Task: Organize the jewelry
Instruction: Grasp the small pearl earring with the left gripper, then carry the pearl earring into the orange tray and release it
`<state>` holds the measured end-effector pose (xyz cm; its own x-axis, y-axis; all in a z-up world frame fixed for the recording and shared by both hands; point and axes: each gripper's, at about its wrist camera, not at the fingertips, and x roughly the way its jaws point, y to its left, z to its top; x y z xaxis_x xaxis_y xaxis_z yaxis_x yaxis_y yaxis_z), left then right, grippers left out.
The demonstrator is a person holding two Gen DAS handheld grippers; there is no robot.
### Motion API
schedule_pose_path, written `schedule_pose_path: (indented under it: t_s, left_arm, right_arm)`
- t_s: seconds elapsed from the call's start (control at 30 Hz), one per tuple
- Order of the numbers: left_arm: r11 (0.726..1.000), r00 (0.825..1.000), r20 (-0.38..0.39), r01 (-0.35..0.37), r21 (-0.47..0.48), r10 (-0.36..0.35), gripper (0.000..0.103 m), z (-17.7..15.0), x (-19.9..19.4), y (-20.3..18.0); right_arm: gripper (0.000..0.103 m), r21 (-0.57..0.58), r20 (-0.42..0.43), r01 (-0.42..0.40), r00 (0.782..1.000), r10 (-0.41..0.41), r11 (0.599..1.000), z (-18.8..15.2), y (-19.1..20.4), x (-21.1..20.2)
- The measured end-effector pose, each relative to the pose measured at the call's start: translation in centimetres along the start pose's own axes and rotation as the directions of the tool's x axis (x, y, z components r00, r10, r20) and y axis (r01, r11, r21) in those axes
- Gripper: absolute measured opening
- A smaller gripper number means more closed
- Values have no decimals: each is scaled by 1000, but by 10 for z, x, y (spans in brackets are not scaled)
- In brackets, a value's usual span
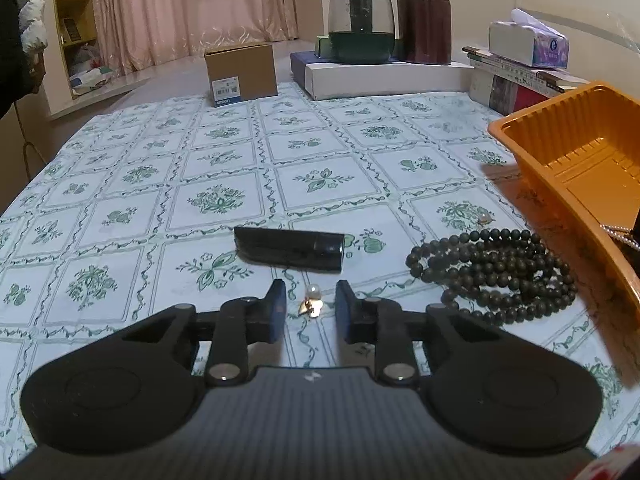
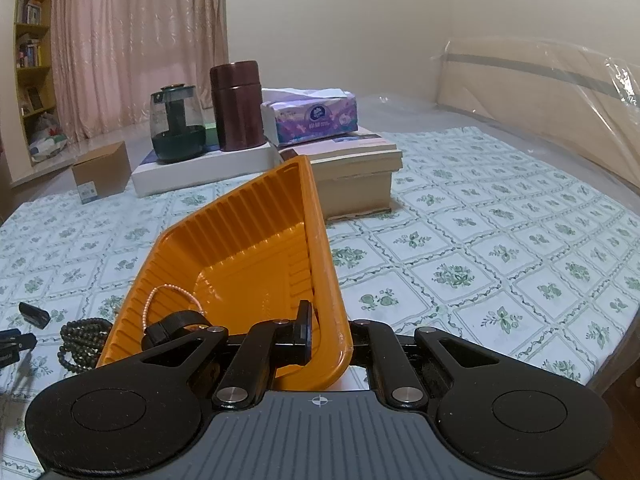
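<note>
We see a small pearl earring (image 1: pixel 313 299) lying on the tablecloth (image 1: pixel 224 168) between the fingers of our left gripper (image 1: pixel 311 300), whose jaws stand narrowly apart without touching it. The dark bead necklace (image 1: pixel 492 272) lies just to its right, against the orange tray (image 2: pixel 240 248). Our right gripper (image 2: pixel 320 340) is clamped on that tray's rim, holding it tilted.

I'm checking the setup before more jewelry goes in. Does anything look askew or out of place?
Yes: the orange tray is tipped up on edge, its near rim clamped in the shut right gripper, not flat on the tablecloth. A pearl chain lies against its lower wall.
</note>
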<state>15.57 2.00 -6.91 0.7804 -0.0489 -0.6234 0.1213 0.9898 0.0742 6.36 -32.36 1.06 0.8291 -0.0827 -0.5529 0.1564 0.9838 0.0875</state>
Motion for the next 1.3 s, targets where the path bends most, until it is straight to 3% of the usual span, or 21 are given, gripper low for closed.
schedule_pose_path:
  t_s: [0.23,0.93,1.3]
  left_arm:
    - [1000,1000,-9,-1,10,1,8,4,5,-1]
    - [999,1000,-4,20,-36,-20,7,12,-36,-3]
    - [994,995,45,94,-48,-92,7,30,-63,-22]
  right_arm:
    - [8,-1,0,0,1000,0,1000,0,0,0]
    - [8,0,3,-3,1000,3,1000,2,1,-1]
    - [8,2,6,-4,1000,4,1000,3,4,-3]
